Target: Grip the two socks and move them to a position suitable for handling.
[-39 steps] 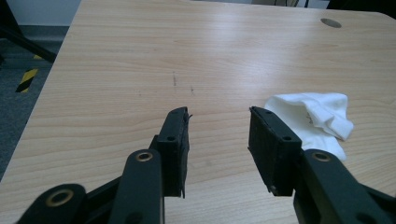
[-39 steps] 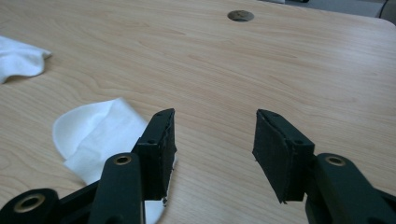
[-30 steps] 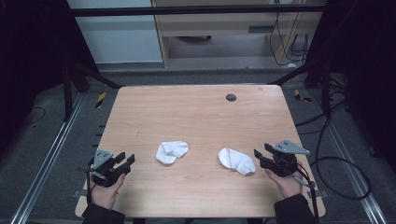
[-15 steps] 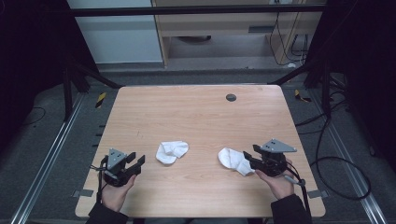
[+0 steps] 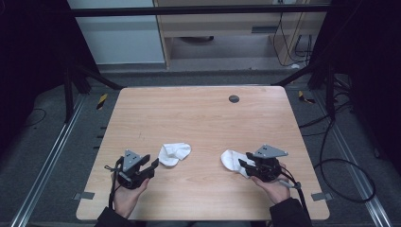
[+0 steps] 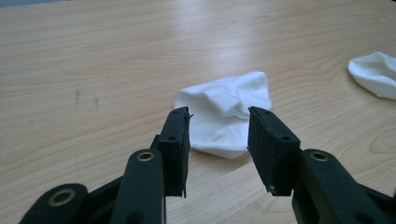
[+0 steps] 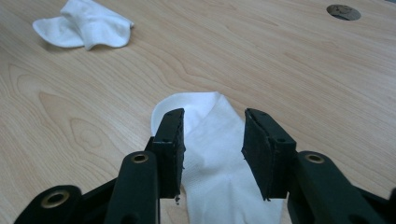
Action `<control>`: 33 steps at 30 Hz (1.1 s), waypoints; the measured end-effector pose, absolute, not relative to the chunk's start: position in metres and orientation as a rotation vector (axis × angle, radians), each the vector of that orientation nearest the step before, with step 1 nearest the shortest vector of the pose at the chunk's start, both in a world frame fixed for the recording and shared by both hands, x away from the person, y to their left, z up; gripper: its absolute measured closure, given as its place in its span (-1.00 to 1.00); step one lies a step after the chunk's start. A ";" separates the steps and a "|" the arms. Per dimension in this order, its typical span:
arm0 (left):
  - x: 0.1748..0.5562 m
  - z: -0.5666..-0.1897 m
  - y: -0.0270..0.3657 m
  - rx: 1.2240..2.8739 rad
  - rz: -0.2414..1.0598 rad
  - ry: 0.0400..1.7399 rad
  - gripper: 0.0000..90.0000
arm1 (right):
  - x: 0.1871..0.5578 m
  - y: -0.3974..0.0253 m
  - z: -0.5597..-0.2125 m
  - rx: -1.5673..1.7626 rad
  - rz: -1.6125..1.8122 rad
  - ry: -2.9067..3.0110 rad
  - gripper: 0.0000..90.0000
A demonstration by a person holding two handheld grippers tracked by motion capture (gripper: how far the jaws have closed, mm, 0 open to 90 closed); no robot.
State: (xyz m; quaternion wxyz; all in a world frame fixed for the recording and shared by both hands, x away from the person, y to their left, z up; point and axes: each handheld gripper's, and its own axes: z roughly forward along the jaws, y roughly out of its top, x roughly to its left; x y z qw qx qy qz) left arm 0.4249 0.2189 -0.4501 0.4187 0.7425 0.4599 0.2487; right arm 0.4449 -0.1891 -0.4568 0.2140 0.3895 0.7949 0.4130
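Now both grippers have closed in on the socks: left gripper (image 6: 218, 135) open before the crumpled sock (image 6: 229, 119), right gripper (image 7: 212, 140) open astride the flat sock (image 7: 212, 140), grasps imminent.

No readable text, labels, brands or numbers on anything.

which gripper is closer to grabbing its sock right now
Right. The right gripper is open with its jaws already straddling the right sock, which lies between and under them. The left gripper is also open, but the left sock sits just ahead of its jaw tips.
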 end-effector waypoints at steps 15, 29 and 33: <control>0.434 -0.452 0.161 1.932 0.598 1.049 0.26 | 0.439 -0.198 -0.466 1.079 1.095 2.250 0.44; 0.446 -0.454 0.101 1.954 0.551 0.969 0.27 | 0.435 -0.207 -0.477 1.084 1.050 2.296 0.50; 0.450 -0.458 0.083 1.955 0.526 0.956 0.27 | 0.435 -0.205 -0.481 1.081 1.034 2.319 0.50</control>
